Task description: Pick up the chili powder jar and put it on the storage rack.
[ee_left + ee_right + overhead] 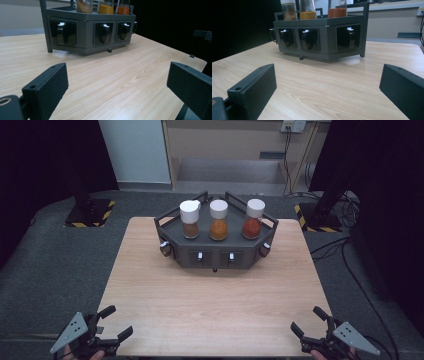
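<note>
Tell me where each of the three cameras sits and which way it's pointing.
High view: above the person's side, looking forward and down on the table; both open tools, left tool and right tool, at the bottom corners.
Left gripper view: low on the left tool, facing the spice rack.
Right gripper view: low on the right tool, facing the rack's other front side.
All share the rack and its three spice jars.
</note>
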`<state>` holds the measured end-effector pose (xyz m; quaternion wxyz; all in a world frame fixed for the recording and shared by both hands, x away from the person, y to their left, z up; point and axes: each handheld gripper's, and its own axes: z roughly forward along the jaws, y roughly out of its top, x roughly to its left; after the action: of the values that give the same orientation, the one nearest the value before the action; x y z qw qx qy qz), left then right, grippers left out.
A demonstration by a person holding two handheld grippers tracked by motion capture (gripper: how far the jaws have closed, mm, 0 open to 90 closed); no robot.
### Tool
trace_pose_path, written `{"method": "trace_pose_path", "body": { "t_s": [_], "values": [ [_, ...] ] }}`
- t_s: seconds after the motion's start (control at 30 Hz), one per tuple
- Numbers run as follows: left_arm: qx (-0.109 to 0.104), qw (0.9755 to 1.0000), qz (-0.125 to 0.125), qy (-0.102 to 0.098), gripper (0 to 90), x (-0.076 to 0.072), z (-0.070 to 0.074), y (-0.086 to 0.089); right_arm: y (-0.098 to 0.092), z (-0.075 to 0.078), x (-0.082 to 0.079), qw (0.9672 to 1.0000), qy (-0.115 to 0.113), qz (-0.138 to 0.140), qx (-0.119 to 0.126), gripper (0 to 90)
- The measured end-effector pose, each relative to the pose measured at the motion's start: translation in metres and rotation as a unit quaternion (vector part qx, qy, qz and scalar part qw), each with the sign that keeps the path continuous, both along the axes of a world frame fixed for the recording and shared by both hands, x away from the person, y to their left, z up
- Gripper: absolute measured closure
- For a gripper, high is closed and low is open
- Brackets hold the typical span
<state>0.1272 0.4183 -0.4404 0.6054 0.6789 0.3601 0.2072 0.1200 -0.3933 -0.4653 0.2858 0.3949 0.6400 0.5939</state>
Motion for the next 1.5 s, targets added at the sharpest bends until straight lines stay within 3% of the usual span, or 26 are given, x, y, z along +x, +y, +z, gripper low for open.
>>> {"method": "trace_pose_path", "body": {
  "t_s": [1.5],
  "values": [
    [0.009, 0.9998, -0.016, -0.002, 2.3, 0.0006, 0.0009, -0.0029, -0.0025, -0.0002, -0.0024, 1.0, 0.0, 0.007, -0.005, 1.6]
  ]
}}
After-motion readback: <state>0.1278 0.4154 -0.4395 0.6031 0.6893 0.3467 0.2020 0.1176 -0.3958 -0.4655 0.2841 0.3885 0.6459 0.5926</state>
